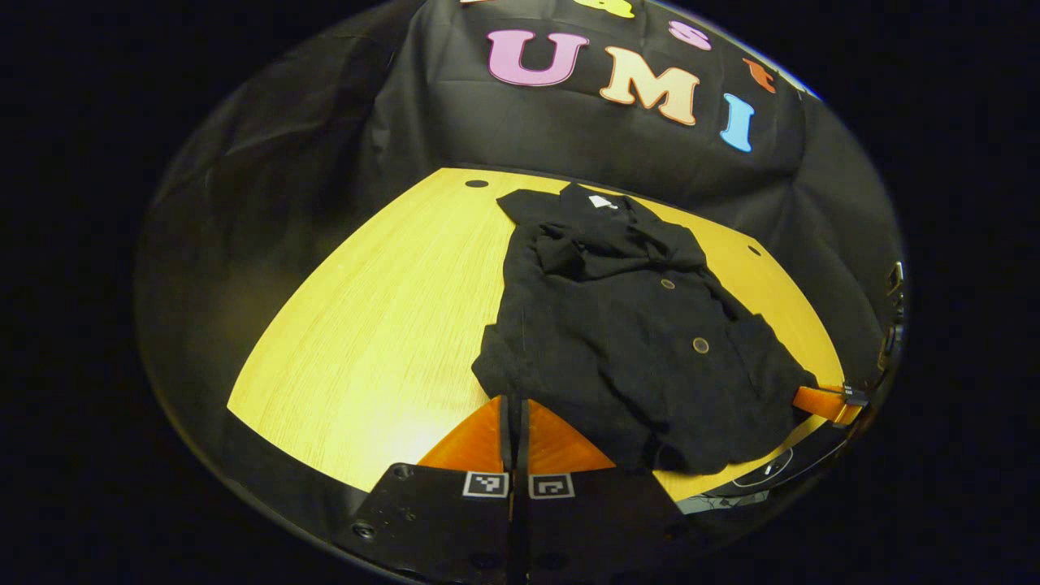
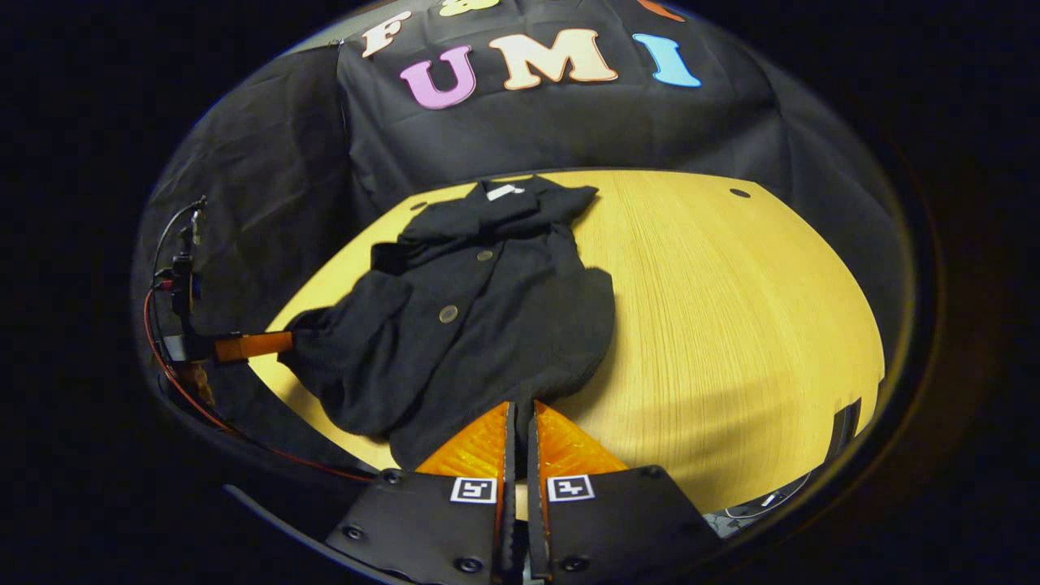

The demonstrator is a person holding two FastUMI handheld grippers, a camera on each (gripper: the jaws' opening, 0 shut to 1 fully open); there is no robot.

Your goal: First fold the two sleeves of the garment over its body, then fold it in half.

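Left gripper (image 1: 514,406) fingers pinched together on the garment (image 1: 626,325) hem at the desk (image 1: 366,325) near edge; bare wood spreads leftward. Right gripper (image 2: 520,410) fingers likewise closed on hem; open desk rightward.

Your left tongs (image 1: 515,414) and right tongs (image 2: 520,422): paired orange ribbed triangular fingers on black screwed plates, each bearing a square black-and-white marker. At nine o'clock, red and black cables (image 2: 175,268).
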